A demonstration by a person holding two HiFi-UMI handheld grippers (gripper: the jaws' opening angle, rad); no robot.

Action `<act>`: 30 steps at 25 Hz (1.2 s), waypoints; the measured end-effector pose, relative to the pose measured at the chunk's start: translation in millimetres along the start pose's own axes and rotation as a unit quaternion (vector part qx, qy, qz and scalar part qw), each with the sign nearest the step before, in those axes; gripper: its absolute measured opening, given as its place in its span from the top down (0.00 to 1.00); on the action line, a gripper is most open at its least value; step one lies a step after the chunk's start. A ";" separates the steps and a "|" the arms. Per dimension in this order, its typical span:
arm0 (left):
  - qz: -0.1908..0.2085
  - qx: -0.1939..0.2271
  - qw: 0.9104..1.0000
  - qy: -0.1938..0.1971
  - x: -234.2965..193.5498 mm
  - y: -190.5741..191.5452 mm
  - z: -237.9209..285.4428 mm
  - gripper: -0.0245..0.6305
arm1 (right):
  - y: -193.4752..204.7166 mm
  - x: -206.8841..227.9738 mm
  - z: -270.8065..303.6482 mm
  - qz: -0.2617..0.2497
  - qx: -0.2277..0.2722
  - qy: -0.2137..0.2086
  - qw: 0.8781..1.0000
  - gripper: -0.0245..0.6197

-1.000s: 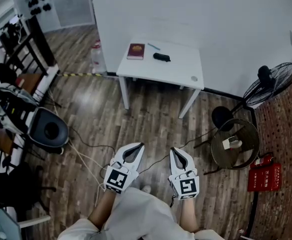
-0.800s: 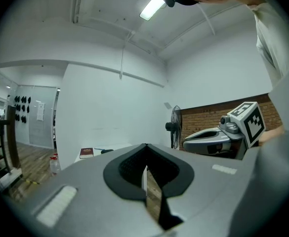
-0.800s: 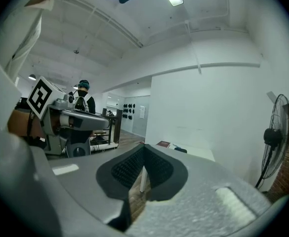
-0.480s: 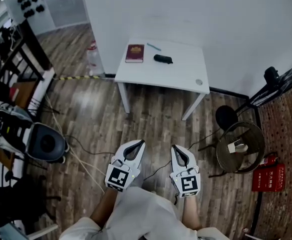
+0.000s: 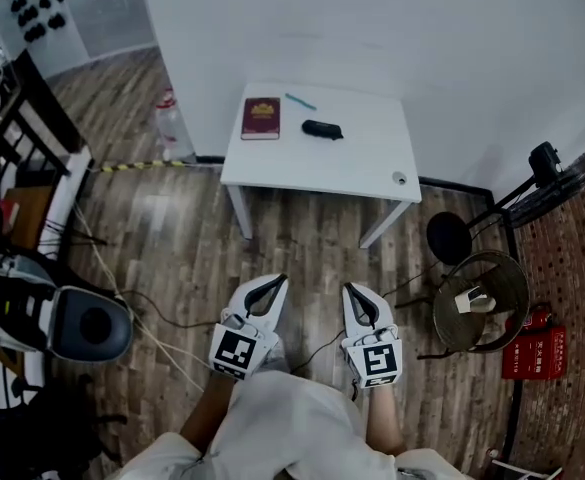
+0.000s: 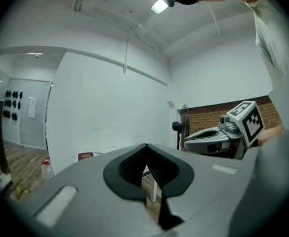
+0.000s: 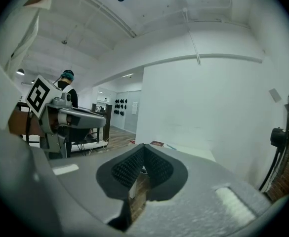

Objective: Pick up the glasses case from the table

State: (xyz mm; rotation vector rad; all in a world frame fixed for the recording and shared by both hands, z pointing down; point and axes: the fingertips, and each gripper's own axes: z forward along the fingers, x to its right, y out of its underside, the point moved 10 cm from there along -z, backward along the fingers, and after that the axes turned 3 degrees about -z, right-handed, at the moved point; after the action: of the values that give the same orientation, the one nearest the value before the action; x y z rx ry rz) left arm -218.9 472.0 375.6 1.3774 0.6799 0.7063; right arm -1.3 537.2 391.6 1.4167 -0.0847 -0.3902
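On the far half of the white desk [image 5: 342,168], in the head view, lies the case [image 5: 322,129], a dark oblong with its long axis running roughly 9 to 3 o'clock. A red book [image 5: 261,118] sits at its 9 o'clock and a pen [image 5: 299,101] at its 11. Both tools hang low over the wood floor, well short of the desk. From the left tool [image 5: 272,288] the case lies toward 1 o'clock; from the right tool [image 5: 354,296] it lies just shy of 12. The right one looks a shade nearer, so I judge that hand has the straighter reach. Its jaws would have to part and straddle the case across its short width.

Left gripper view: the jaws meet at the tips with nothing between them. The book shows beyond at 10 o'clock, but the case is too small to pick out.

Right gripper view: the jaws are likewise pressed together and empty, with the desk top and book dead ahead.
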 end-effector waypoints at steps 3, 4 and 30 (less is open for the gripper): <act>0.000 0.006 1.000 0.010 -21.7 -5.8 12.0 0.93 | -3.7 1.9 21.8 0.002 0.000 0.009 1.000 0.96; 0.003 0.006 1.000 0.013 -28.8 -5.7 15.8 0.93 | -5.3 2.2 28.7 0.001 0.000 0.011 1.000 0.96; -0.003 0.018 1.000 -0.005 -124.1 -9.8 157.9 0.93 | -10.5 100.6 175.1 -0.003 0.020 0.001 1.000 0.96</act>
State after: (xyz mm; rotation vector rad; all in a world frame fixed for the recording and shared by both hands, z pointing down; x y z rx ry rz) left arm -172.6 276.4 380.0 1.4107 0.6911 0.6858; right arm 40.0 339.3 392.4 1.4572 -0.0879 -0.3945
